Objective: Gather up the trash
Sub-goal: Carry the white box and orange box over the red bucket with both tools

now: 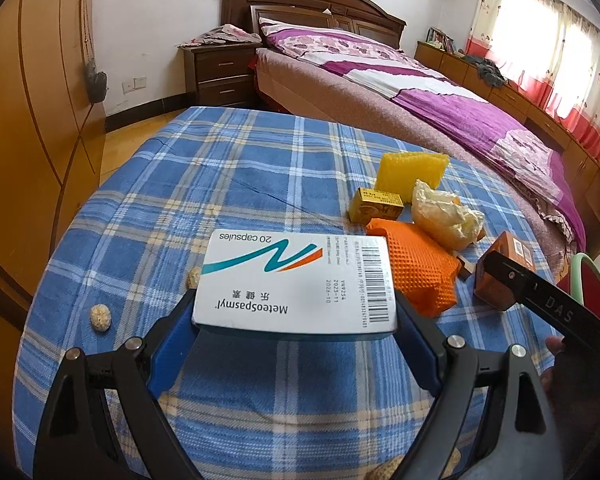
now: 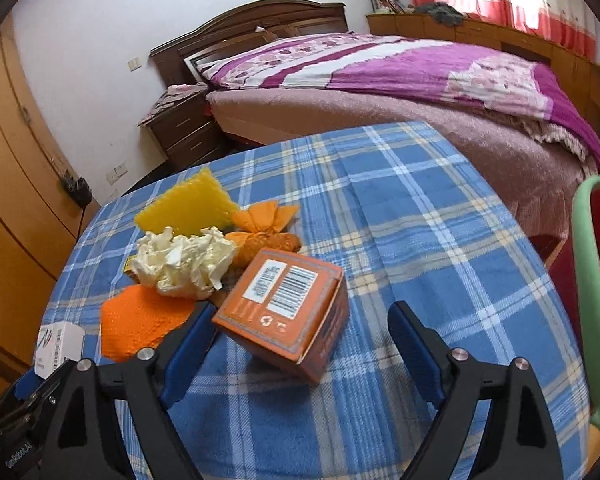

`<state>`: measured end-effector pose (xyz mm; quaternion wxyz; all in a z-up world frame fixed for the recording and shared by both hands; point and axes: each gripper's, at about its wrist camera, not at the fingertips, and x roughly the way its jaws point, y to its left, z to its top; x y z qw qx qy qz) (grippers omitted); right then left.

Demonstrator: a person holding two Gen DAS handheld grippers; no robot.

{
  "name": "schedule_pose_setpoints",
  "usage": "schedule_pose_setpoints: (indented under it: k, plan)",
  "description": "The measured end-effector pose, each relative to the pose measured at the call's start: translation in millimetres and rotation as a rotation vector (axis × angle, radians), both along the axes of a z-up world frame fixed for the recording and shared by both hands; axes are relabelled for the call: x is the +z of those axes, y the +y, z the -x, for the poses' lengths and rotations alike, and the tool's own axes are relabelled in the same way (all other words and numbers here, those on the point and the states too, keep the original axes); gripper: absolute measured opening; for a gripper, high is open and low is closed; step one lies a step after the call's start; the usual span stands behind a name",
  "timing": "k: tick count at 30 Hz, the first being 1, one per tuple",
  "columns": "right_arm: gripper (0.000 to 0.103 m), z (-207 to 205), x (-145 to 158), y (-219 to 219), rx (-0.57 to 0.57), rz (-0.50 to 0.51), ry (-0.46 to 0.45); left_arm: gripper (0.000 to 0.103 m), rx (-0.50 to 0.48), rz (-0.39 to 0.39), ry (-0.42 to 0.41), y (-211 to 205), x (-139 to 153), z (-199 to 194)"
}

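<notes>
My left gripper [image 1: 296, 304] is shut on a white medicine box [image 1: 296, 276], held flat just above the blue plaid table [image 1: 220, 184]. That box also shows at the left edge of the right wrist view [image 2: 56, 344]. My right gripper [image 2: 302, 312] stands open around an orange carton [image 2: 284, 304], which rests tilted on the cloth. Its left finger [image 2: 196, 328] is close to the carton's corner, and the right finger [image 2: 412, 340] is well apart from it. Behind the carton lie a crumpled cream wrapper [image 2: 184, 262], an orange mesh cloth [image 2: 140, 320] and a yellow sponge [image 2: 188, 208].
A small yellow box [image 1: 380, 204] and orange wrappers [image 2: 266, 216] lie in the pile. Two nut shells [image 1: 100, 318] sit on the cloth at the left. A bed [image 2: 420, 80] stands beyond the table, and a green-framed chair [image 2: 596, 280] is at the right.
</notes>
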<state>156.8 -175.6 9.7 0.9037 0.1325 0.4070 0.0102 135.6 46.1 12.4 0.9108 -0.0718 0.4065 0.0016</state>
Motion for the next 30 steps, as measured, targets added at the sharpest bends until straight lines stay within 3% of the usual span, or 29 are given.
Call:
schedule_pose_setpoints:
  k: [1, 3, 30]
  plan:
    - [0.07, 0, -2, -2, -0.006, -0.011, 0.005, 0.09, -0.001, -0.001, 0.0, 0, 0, -1]
    - [0.06, 0, -4, -5, -0.013, -0.016, 0.021, 0.09, -0.001, -0.002, 0.0, -1, 0, -2]
    - [0.059, 110, 36, -70, -0.133, -0.04, -0.075, 0.09, -0.071, -0.008, -0.049, -35, 25, 24]
